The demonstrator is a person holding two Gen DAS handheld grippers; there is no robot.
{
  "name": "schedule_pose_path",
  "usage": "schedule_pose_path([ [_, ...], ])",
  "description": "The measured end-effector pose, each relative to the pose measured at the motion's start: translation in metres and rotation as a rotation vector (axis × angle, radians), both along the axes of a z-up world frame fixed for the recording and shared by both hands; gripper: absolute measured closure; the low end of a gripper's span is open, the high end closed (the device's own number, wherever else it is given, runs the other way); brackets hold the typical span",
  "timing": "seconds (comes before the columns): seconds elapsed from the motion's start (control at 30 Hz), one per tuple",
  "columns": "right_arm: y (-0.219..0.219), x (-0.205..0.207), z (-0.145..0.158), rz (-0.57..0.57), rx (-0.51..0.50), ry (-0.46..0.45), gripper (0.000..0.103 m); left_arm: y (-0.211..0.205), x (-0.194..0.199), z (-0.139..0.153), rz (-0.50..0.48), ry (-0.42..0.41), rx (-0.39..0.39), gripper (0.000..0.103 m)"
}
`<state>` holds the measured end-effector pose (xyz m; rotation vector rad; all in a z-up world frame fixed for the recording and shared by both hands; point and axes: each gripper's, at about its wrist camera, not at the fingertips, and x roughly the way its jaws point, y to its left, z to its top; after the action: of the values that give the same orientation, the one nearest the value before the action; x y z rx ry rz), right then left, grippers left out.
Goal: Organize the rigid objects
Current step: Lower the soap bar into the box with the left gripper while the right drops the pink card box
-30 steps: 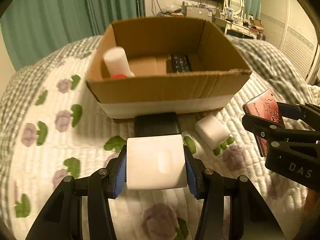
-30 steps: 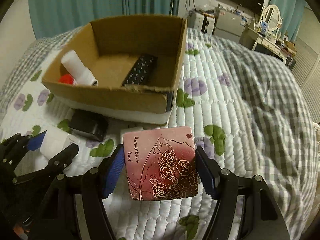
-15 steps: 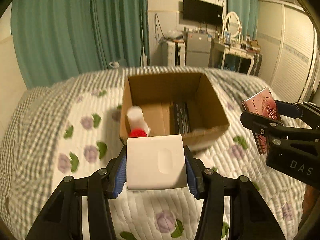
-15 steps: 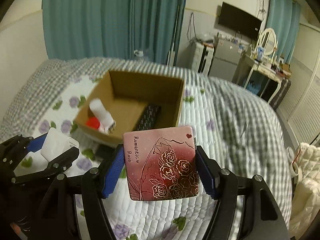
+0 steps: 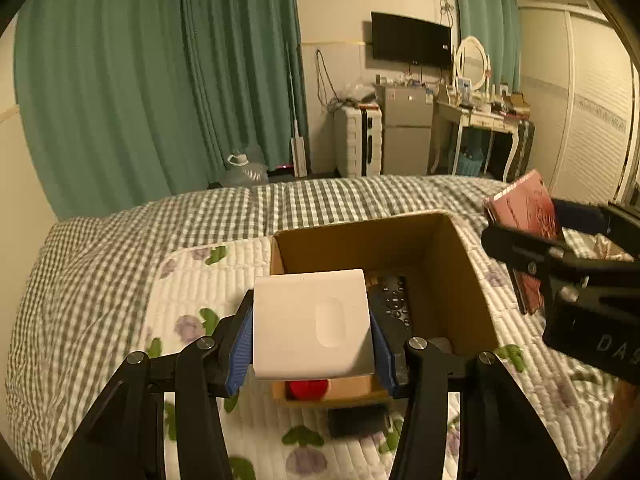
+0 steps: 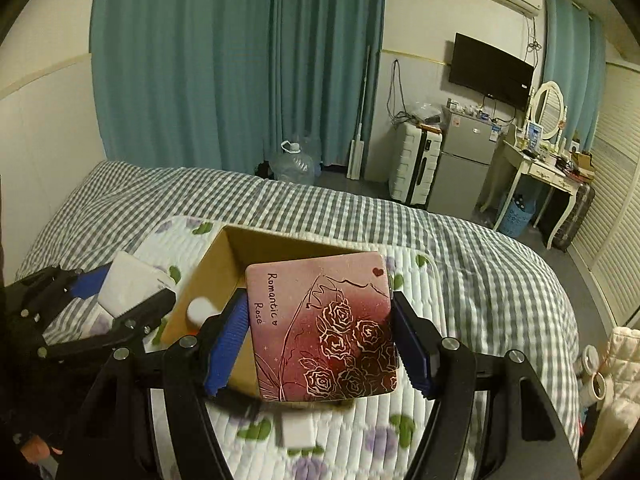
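My left gripper (image 5: 312,340) is shut on a white square box (image 5: 312,326) and holds it high above the near edge of an open cardboard box (image 5: 456,264) on the bed. My right gripper (image 6: 320,344) is shut on a pink square case with roses (image 6: 324,326), also held above the cardboard box (image 6: 208,276). Inside the box lie a black remote (image 5: 394,300), a red object (image 5: 308,389) and a white cylinder (image 6: 202,310). The right gripper with the pink case (image 5: 524,216) shows at the right of the left wrist view.
A black object (image 5: 354,420) and a small white block (image 6: 298,428) lie on the quilt (image 5: 192,304) beside the box. Beyond the bed stand green curtains, a water jug (image 6: 294,164), a suitcase, a small fridge (image 6: 460,168) and a dressing table.
Both grippers rose high above the bed with their objects held. The cardboard box now lies lower and smaller in both views, under the held objects.
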<state>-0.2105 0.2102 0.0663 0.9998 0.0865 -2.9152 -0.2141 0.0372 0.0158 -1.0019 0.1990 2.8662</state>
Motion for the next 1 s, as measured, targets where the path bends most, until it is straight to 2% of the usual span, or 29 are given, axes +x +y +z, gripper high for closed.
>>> schedule_pose_path([
  [0.3, 0.019, -0.063, -0.043, -0.011, -0.012, -0.061, 0.035, 0.025, -0.066, -0.06, -0.008, -0.096, -0.02, 0.052],
  [0.4, 0.027, -0.072, -0.058, -0.02, -0.036, -0.076, 0.035, 0.03, -0.066, -0.07, -0.002, -0.071, -0.039, 0.052],
  [0.47, 0.034, -0.074, -0.065, -0.02, -0.049, -0.081, 0.035, 0.033, -0.068, -0.072, -0.021, -0.085, -0.042, 0.051],
  [0.53, 0.038, -0.074, -0.072, -0.021, -0.06, -0.086, 0.035, 0.034, -0.069, -0.073, -0.035, -0.104, -0.015, 0.051],
  [0.63, 0.041, -0.073, -0.074, -0.024, -0.073, -0.087, 0.035, 0.035, -0.068, -0.071, -0.039, -0.091, -0.025, 0.05],
  [0.73, 0.042, -0.07, -0.069, -0.024, -0.069, -0.081, 0.035, 0.034, -0.06, -0.061, -0.045, -0.064, -0.037, 0.047],
  [1.0, 0.031, -0.055, -0.051, -0.016, -0.06, -0.065, 0.035, 0.009, -0.045, -0.028, -0.004, -0.039, -0.003, 0.047],
])
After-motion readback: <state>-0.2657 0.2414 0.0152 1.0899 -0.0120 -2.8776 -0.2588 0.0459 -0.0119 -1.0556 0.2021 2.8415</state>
